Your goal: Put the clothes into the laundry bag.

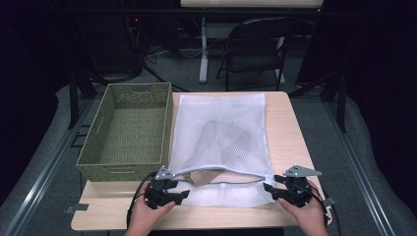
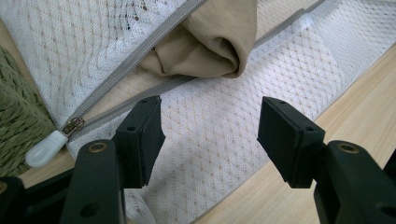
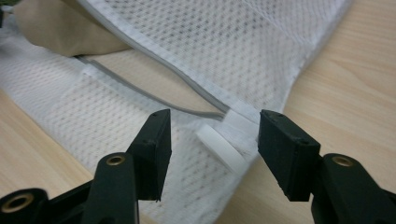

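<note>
Right, both my grippers, left (image 2: 210,135) and right (image 3: 212,154), gape empty over the mesh bag (image 1: 221,132); snagging mesh could drag the tan garment (image 2: 210,42) out.

On the desk (image 1: 285,132) a woven basket (image 1: 129,132) sits at the left, touching the mesh laundry bag (image 1: 223,132) lying to its right, with a cloth (image 1: 206,176) poking from the bag's near opening, and a folding chair (image 1: 255,46) stands behind the desk.

The white mesh bag (image 1: 221,132) lies flat on the table, its zipper open along the near edge. A beige cloth (image 2: 210,42) sticks out from the opening.
</note>
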Tool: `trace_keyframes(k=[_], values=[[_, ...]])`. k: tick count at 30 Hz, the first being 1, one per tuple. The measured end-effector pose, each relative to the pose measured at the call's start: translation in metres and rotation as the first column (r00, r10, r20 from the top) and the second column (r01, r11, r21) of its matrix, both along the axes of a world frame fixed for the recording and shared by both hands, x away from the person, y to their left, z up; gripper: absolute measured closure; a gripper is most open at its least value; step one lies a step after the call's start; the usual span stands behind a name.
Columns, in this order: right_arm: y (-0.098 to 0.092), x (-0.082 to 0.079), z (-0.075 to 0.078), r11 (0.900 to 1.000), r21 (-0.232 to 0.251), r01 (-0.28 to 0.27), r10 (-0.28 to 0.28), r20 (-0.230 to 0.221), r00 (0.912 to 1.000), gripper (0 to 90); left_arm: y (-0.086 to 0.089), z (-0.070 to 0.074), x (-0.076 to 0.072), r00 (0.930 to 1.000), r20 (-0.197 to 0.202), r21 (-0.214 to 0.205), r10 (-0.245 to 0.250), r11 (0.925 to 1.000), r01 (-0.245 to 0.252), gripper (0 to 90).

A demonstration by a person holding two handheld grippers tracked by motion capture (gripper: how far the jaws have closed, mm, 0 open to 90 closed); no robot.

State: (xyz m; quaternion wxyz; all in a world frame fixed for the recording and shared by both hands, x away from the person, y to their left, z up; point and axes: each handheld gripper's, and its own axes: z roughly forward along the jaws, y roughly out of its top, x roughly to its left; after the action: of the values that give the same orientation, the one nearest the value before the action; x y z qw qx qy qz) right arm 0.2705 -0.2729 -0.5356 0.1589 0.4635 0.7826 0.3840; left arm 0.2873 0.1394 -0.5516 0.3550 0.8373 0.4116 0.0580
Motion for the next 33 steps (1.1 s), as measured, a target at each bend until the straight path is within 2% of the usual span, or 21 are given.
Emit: trace_keyframes(k=[3,8,12,20,27,33], values=[[-0.007,0.004,-0.005,0.9993,-0.002,0.038,-0.038,-0.034,0.9987,44.1,0.0,0.0,0.0,1.0,-0.006,0.001,-0.002,1.0,0.002,39.8],[-0.011,0.008,-0.013,0.9983,0.006,0.059,-0.058,-0.078,0.9952,42.8,0.0,-0.001,0.0,1.0,-0.005,0.009,-0.003,1.0,0.003,39.4],[-0.011,0.01,-0.016,0.9983,0.003,0.057,-0.057,-0.096,0.9938,41.9,-0.001,-0.001,0.0,1.0,0.0,0.016,-0.008,0.9998,0.008,39.2],[-0.012,0.013,-0.022,0.9968,0.055,0.058,-0.051,-0.125,0.9908,41.2,-0.001,-0.003,0.0,0.9999,-0.011,0.015,-0.001,0.9999,0.001,38.6],[-0.011,0.015,-0.026,0.9963,0.067,0.055,-0.043,-0.164,0.9855,41.1,-0.001,-0.003,0.001,0.9998,-0.018,0.022,-0.007,0.9997,0.007,38.2],[-0.009,0.018,-0.029,0.9968,0.068,0.041,-0.029,-0.173,0.9845,41.2,-0.001,-0.004,0.001,0.9998,-0.018,0.022,-0.003,0.9997,0.004,37.9]])
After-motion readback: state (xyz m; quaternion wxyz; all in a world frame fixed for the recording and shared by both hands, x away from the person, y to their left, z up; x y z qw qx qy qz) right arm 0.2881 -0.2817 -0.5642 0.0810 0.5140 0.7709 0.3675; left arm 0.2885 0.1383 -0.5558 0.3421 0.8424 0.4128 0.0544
